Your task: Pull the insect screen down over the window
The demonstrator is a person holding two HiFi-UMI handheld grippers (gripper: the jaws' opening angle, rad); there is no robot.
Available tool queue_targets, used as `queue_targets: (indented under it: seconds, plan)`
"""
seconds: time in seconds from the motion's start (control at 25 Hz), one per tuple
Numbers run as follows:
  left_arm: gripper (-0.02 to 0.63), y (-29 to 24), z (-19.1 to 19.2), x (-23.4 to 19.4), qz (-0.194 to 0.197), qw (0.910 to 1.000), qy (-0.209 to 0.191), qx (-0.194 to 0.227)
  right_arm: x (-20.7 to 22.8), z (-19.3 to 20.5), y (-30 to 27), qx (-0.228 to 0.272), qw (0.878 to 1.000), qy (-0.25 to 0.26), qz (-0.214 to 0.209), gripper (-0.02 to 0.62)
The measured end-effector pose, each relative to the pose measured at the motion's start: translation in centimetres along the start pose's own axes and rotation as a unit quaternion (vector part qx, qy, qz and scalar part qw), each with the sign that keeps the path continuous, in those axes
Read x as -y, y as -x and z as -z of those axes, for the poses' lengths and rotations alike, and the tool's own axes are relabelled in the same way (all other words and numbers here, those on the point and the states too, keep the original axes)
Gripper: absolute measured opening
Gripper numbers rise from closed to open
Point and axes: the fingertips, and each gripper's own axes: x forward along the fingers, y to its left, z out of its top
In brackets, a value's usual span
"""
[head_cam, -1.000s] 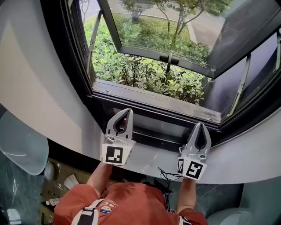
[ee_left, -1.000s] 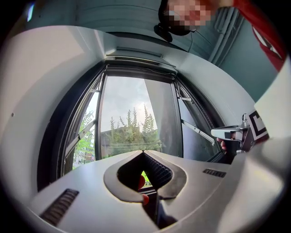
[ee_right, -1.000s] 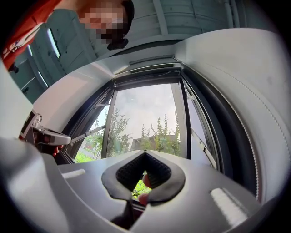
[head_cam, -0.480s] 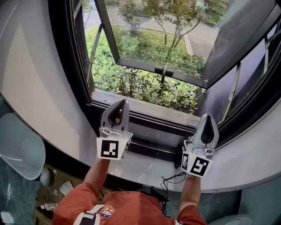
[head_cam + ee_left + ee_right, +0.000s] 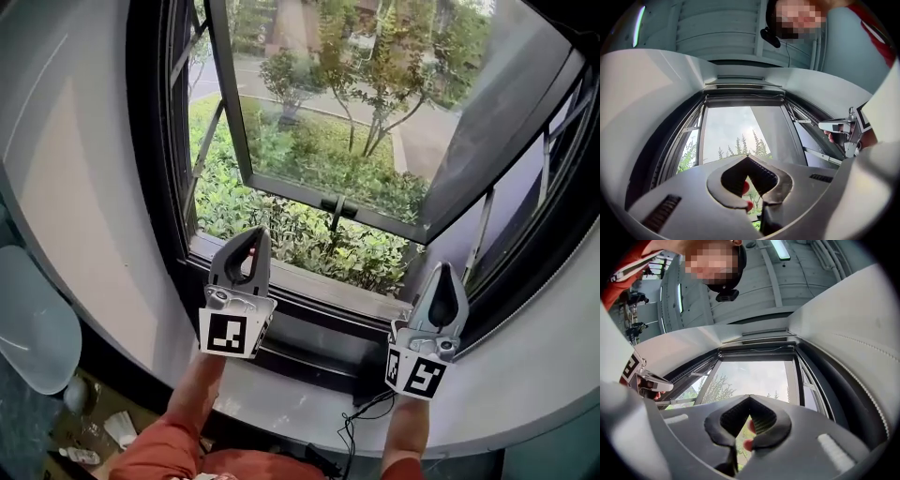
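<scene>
The dark-framed window (image 5: 155, 169) stands in front of me with its glass sash (image 5: 309, 122) swung outward. The insect screen is rolled up in the dark housing along the window's top, seen in the left gripper view (image 5: 743, 97) and the right gripper view (image 5: 757, 348). My left gripper (image 5: 260, 234) is raised before the lower left of the opening, jaws shut and empty. My right gripper (image 5: 446, 269) is up at the lower right, also shut with nothing in it. Both point upward toward the housing, well below it.
A pale sill (image 5: 309, 398) runs under the window, with a black cable (image 5: 364, 412) lying on it. The sash handle (image 5: 339, 208) hangs at the sash's lower rail. Green shrubs (image 5: 309, 234) fill the outside. A pale rounded object (image 5: 33, 323) sits at the left.
Both grippers have risen from the sill level to in front of the window's lower opening and tilted further upward. They stayed shut and empty.
</scene>
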Motion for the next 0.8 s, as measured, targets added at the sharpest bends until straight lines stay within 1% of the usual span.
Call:
queue_targets:
  seconds: [0.12,0.28,0.52,0.8]
  plan:
    - [0.006,-1.2,-1.1,-0.8,-0.003,0.9999,-0.007,0.013,0.0,-1.0,-1.4,0.020,1.000,0.014,-0.001,0.009]
    - [0.006,-3.1,-2.6,-1.8,0.005,0.9990,-0.018,0.040,0.2,-2.7,-3.4,0.043,0.998,0.041,-0.001,0.010]
    - [0.006,-6.2,-6.2,-3.2,0.016,0.9960,-0.037,0.080,0.5,-5.3,-6.5,0.073,0.995,0.075,0.001,0.009]
    - [0.006,-9.9,-10.0,-4.5,0.022,0.9918,-0.054,0.114,0.2,-9.5,-10.6,0.115,0.988,0.100,-0.005,0.009]
